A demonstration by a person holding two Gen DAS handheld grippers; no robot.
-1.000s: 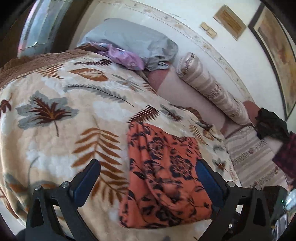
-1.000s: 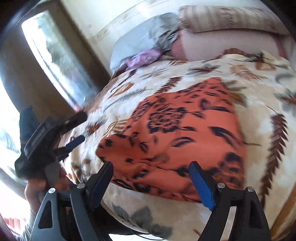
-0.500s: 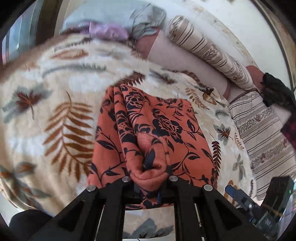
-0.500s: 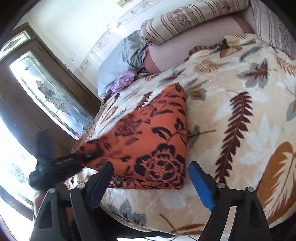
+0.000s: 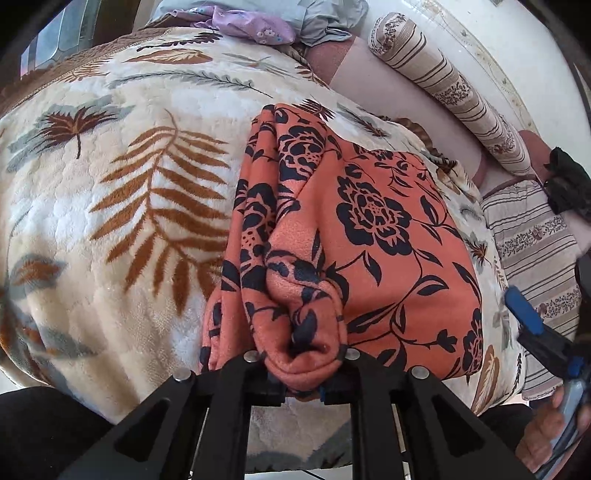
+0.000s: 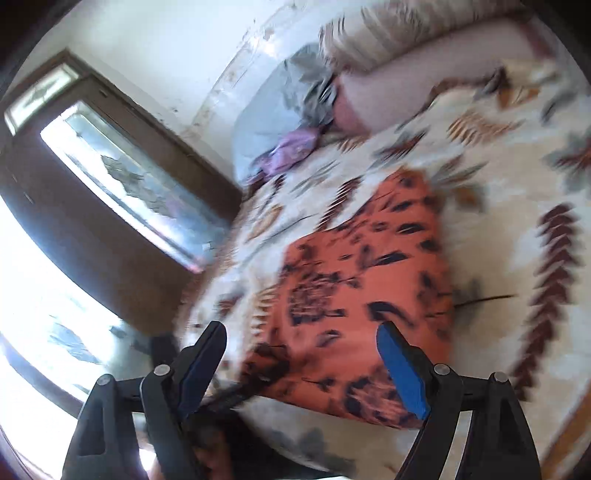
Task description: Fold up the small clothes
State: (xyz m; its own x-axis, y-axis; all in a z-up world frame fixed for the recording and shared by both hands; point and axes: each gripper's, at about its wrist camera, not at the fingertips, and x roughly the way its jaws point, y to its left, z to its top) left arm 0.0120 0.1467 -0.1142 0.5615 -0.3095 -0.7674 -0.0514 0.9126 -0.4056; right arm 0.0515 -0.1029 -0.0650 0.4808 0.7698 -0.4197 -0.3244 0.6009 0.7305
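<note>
An orange garment with dark flowers lies folded on the leaf-print blanket. My left gripper pinches a bunched fold of its near edge. The cloth is squeezed between the pads, and the jaws are easing open a little. My right gripper is open above the garment's near edge, with cloth below the gap and nothing pressed by its pads. Its blue pad and the hand holding it show at the right of the left wrist view. The right wrist view is blurred.
A striped bolster and a grey pillow with a purple cloth lie at the head of the bed. To the right are a striped mat and a black bundle. A window is on the left.
My left gripper went from wide open to shut on the garment's near edge, bunching it, and sank toward the bed. My right gripper swung sideways along the garment's near edge and stayed open.
</note>
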